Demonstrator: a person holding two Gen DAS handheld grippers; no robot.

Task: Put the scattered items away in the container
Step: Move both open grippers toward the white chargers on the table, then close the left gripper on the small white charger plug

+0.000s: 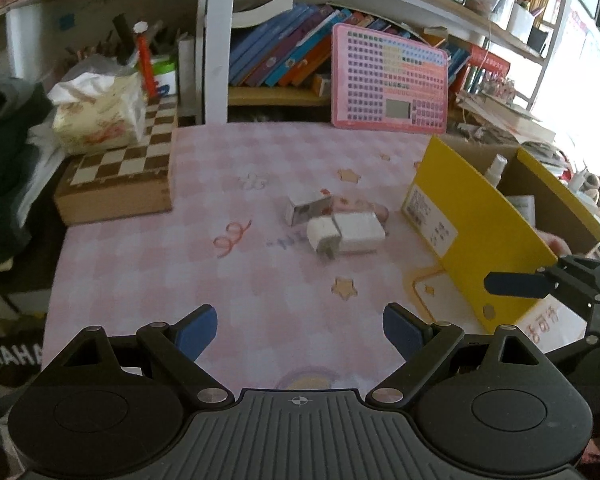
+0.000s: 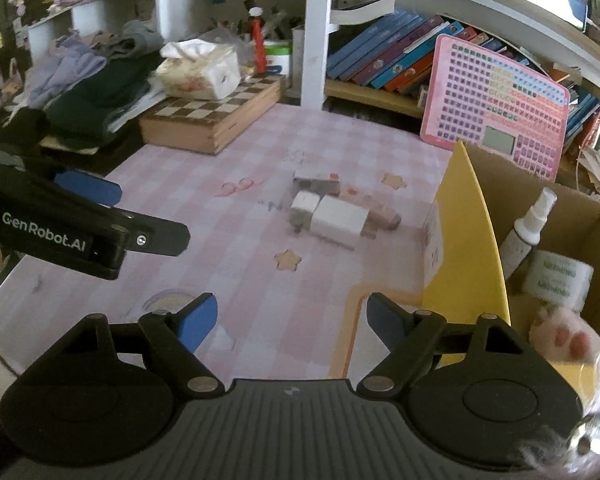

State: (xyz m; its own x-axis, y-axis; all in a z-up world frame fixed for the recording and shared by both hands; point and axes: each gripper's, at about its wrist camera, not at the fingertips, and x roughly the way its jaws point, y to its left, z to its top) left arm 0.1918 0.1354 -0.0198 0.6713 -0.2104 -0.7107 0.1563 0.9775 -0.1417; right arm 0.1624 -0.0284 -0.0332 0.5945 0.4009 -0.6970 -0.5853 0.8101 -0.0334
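Matt cardboard box (image 2: 476, 240), smooth white plastic charger (image 1: 346, 234), wooden chessboard (image 1: 120, 176) — cloth-like checked mat (image 1: 180, 260).

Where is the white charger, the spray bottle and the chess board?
white charger (image 1: 346, 234): left wrist view, on its top face.
spray bottle (image 2: 526, 228): right wrist view, on its body.
chess board (image 1: 124, 158): left wrist view, on its checkered top.
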